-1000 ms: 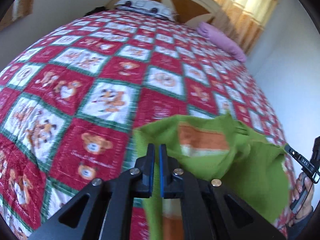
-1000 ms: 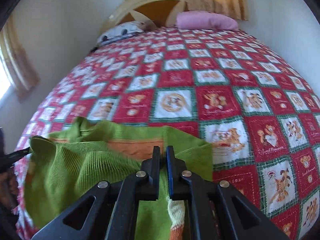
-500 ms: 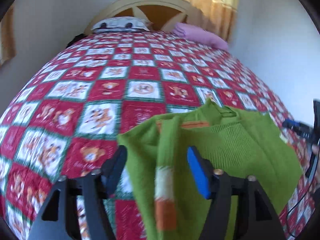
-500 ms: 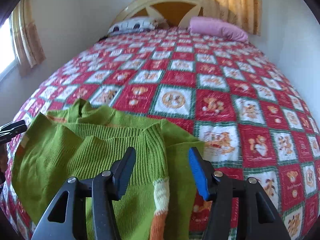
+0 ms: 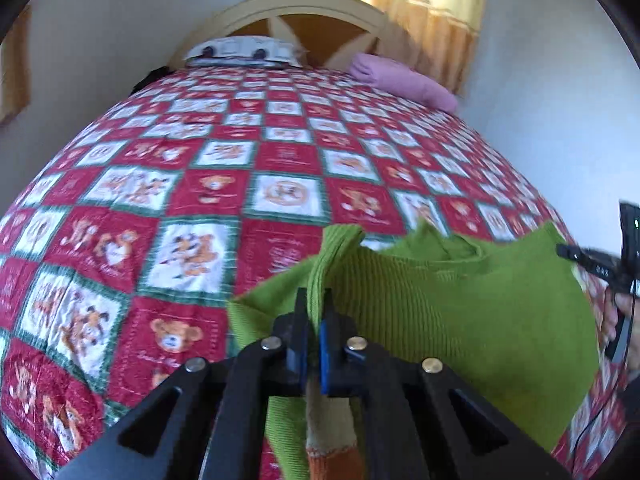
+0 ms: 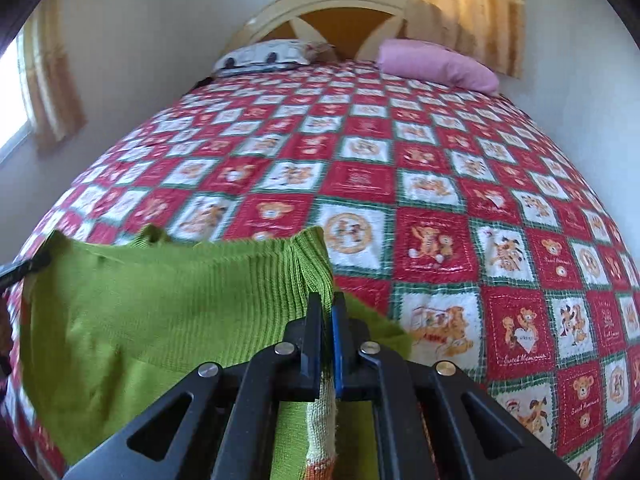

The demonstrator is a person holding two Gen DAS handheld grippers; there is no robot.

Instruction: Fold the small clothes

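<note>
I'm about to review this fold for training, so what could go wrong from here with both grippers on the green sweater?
1. Both the left gripper and right gripper pinch only a narrow ridge of the green ribbed knit sweater; it may slip out.
2. The sweater's body sags between them, so it could land creased on the red teddy-bear quilt.

place: home bedroom | bed w/ teddy quilt (image 6: 400, 160) | pillows (image 6: 436, 65) | headboard (image 6: 332, 12) | curtains (image 6: 472, 4)
</note>
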